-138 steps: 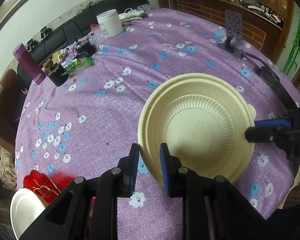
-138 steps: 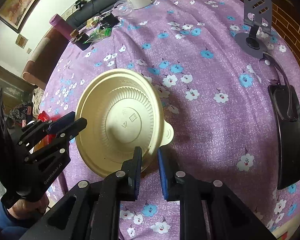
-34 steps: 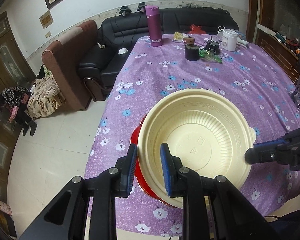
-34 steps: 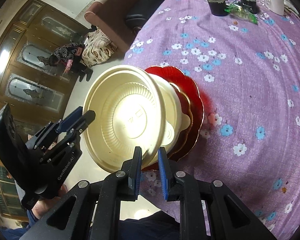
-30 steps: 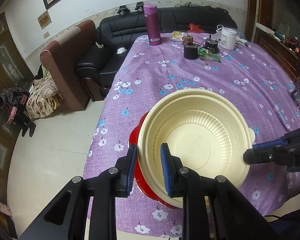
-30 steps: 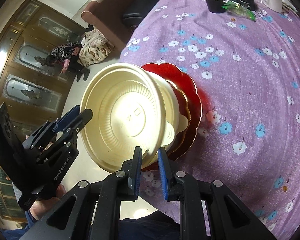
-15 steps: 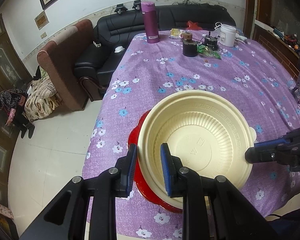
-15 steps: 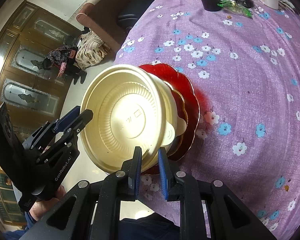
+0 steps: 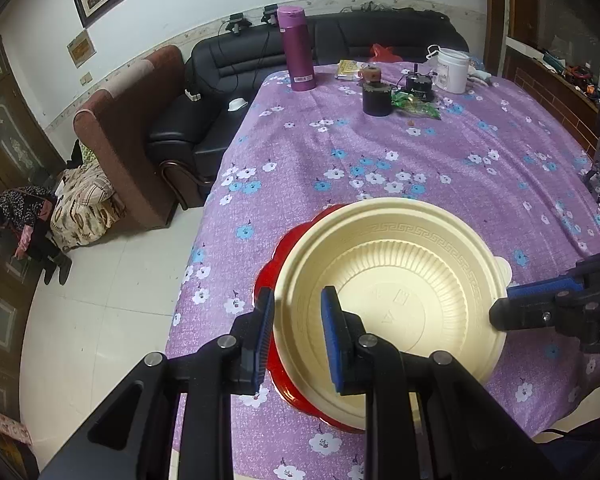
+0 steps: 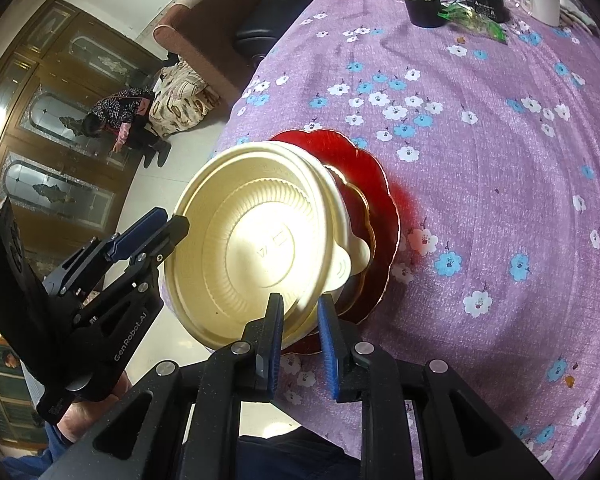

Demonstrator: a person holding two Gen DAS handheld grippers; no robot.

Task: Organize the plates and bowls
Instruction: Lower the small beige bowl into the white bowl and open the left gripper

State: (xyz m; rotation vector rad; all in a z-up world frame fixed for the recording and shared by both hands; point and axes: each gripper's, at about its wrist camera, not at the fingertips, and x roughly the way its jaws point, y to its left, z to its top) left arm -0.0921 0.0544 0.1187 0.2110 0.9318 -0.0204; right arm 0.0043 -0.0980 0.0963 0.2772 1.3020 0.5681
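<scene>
A large cream plastic bowl is upright over a stack of red scalloped plates near the table's edge. My left gripper is shut on the bowl's near left rim, one pad inside and one outside. My right gripper is shut on the opposite rim. Each gripper shows in the other's view, the right and the left. The bowl hides most of the plates. Whether it rests on them I cannot tell.
The table has a purple flowered cloth; its edge drops to a tiled floor on the left. At the far end stand a purple flask, black cup and white jar. A person crouches on the floor.
Both grippers carried the cream bowl from the middle of the table to above the red plates at its edge. Over the last second it has barely moved.
</scene>
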